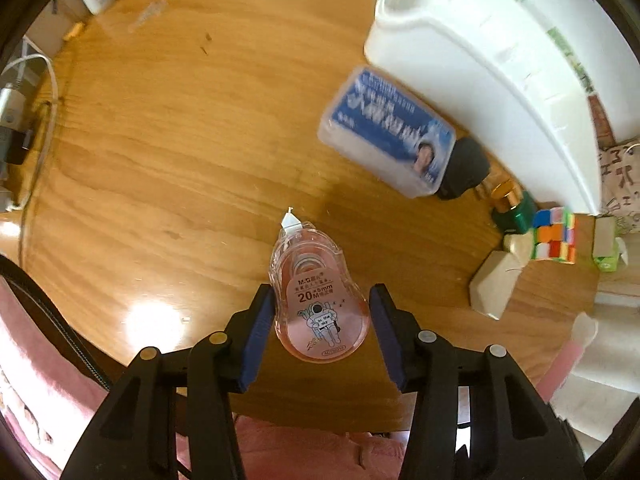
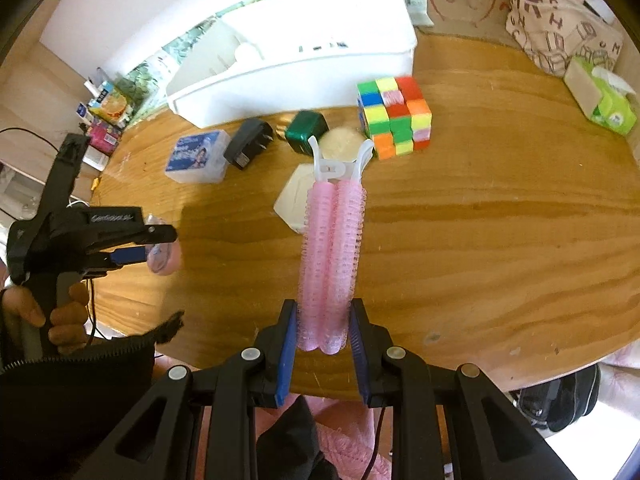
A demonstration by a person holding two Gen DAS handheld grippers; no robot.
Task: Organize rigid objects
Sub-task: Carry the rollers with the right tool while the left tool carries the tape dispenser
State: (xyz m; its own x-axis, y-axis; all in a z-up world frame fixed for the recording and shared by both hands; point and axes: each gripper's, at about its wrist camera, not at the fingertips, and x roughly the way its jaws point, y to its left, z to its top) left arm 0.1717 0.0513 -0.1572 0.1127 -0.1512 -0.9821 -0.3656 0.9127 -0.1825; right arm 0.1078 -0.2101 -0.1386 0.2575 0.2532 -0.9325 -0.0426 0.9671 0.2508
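Observation:
My left gripper (image 1: pixel 320 304) is shut on a clear pink correction tape dispenser (image 1: pixel 316 292), held above the wooden table (image 1: pixel 180 152); the same gripper shows in the right wrist view (image 2: pixel 156 248) at the left, still gripping it. My right gripper (image 2: pixel 324 320) is shut on a pair of pink hair rollers (image 2: pixel 332 256) with a white clip end, held above the table. A long white plastic bin (image 2: pixel 304 64) stands at the back; it also shows in the left wrist view (image 1: pixel 480 60).
On the table lie a clear box with blue label (image 1: pixel 388 132), a black charger (image 2: pixel 248 144), a green bottle (image 2: pixel 308 132), a colourful cube (image 2: pixel 396 116), a white box (image 2: pixel 296 200), a tissue pack (image 2: pixel 604 100) and a patterned bag (image 2: pixel 560 20).

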